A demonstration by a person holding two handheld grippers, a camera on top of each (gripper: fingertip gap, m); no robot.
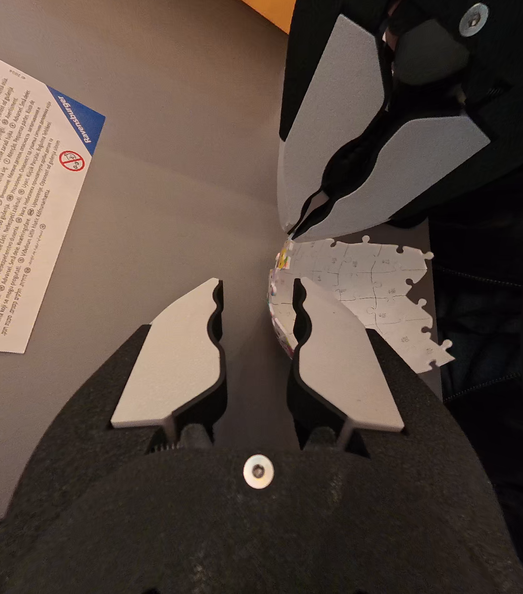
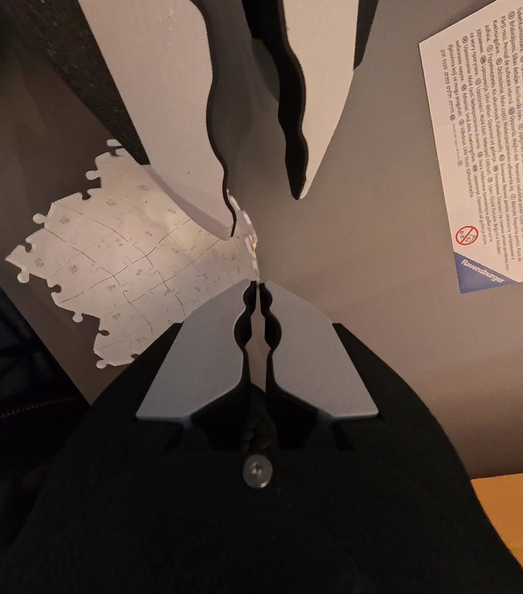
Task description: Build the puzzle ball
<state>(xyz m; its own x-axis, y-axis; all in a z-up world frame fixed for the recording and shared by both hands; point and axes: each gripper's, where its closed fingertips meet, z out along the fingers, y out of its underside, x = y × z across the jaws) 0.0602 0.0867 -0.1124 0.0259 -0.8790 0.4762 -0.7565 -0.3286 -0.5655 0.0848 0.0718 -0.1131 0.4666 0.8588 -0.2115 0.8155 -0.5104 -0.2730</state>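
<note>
Clamping the curved, part-built puzzle ball [image 2: 125, 266] by its rim, the right gripper [image 2: 258, 283] steadies it while the left gripper [image 1: 257, 286], jaws apart, waits; much remains.

A plain grey desk [image 1: 163, 135] fills most of the left wrist view, matte and evenly lit, with soft shadows near the centre. A white printed sheet [image 1: 12, 199] with a blue corner lies flat on it at the left edge; in the right wrist view the same sheet [image 2: 491, 144] sits at the upper right. An orange-yellow surface [image 1: 269, 13] shows at the top of the left wrist view and at the lower right [image 2: 517, 530] of the other. The desk's right edge gives way to darkness.
</note>
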